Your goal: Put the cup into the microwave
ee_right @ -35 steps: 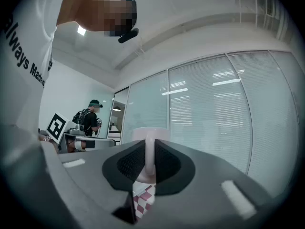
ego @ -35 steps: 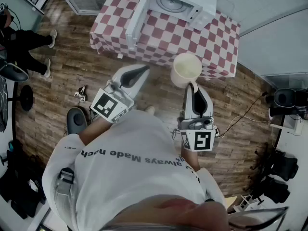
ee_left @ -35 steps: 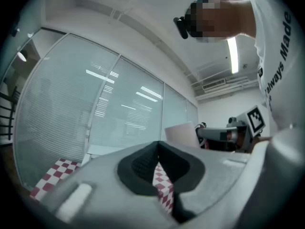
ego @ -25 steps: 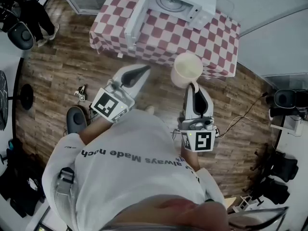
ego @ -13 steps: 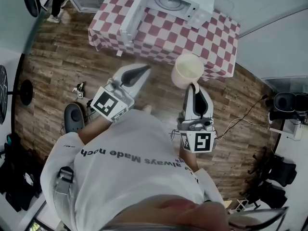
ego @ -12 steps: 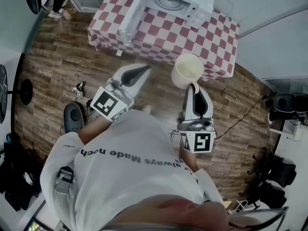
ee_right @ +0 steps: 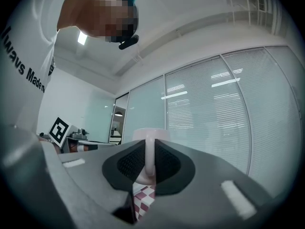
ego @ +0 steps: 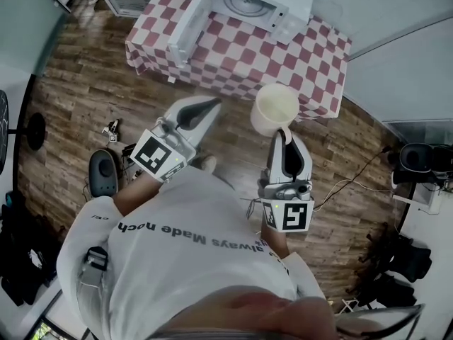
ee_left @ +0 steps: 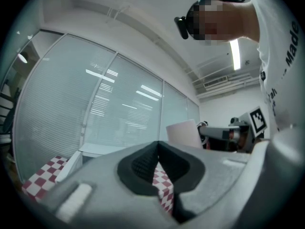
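A cream cup (ego: 274,108) hangs over the wood floor just short of the checkered table (ego: 322,55), mouth up. My right gripper (ego: 282,129) is shut on the cup's handle; in the right gripper view the handle (ee_right: 149,159) stands pinched between the dark pads. The white microwave (ego: 265,2) sits on the table with its door (ego: 185,30) swung open to the left and the turntable showing. My left gripper (ego: 211,103) is shut and holds nothing, to the left of the cup. From the left gripper view its jaws (ee_left: 157,151) meet, with the cup (ee_left: 183,133) off to the right.
A person's shoe (ego: 103,173) and a small marker piece (ego: 111,129) lie on the wood floor at the left. Cables and dark equipment (ego: 417,158) crowd the right side. Glass walls with blinds stand behind the table.
Both grippers and the cup have drifted a little toward the table. The person standing at the upper left has left the view.
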The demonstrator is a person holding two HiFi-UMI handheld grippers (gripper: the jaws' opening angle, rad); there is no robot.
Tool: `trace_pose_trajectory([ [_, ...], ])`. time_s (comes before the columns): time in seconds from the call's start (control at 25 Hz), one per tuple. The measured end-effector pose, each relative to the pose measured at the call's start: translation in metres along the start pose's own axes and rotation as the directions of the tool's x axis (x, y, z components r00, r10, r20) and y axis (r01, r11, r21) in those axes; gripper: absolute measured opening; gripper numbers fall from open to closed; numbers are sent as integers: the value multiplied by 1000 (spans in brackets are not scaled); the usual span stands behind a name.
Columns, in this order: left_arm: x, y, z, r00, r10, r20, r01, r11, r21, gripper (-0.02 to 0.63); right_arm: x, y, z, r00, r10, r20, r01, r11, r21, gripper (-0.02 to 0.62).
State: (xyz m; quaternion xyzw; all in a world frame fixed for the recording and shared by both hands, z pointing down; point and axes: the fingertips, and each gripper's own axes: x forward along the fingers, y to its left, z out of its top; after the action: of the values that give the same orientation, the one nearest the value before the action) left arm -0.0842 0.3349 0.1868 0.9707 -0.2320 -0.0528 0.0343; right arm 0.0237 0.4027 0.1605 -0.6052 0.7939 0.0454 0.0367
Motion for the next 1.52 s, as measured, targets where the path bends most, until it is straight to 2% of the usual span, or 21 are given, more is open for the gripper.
trace_pose_trajectory([
  [0.4, 29, 50, 0, 1000, 1, 18, -1, 1000, -7, 3, 56, -13, -9, 1000, 26, -8, -26, 1000, -12, 35],
  [0.8, 59, 152, 14, 999, 2, 38, -2, 1000, -10, 4, 167, -27, -19, 999, 33, -30, -34, 999, -27, 35],
  [1.16, 69, 234, 17, 999, -23, 40, 24, 999, -27, 3, 257, -17, -27, 999, 30, -27, -32, 998, -51, 35],
  [1.52, 92, 254, 8, 999, -45, 20, 46, 998, -50, 3, 277, -32, -38, 999, 10, -40, -12, 999, -37, 35],
])
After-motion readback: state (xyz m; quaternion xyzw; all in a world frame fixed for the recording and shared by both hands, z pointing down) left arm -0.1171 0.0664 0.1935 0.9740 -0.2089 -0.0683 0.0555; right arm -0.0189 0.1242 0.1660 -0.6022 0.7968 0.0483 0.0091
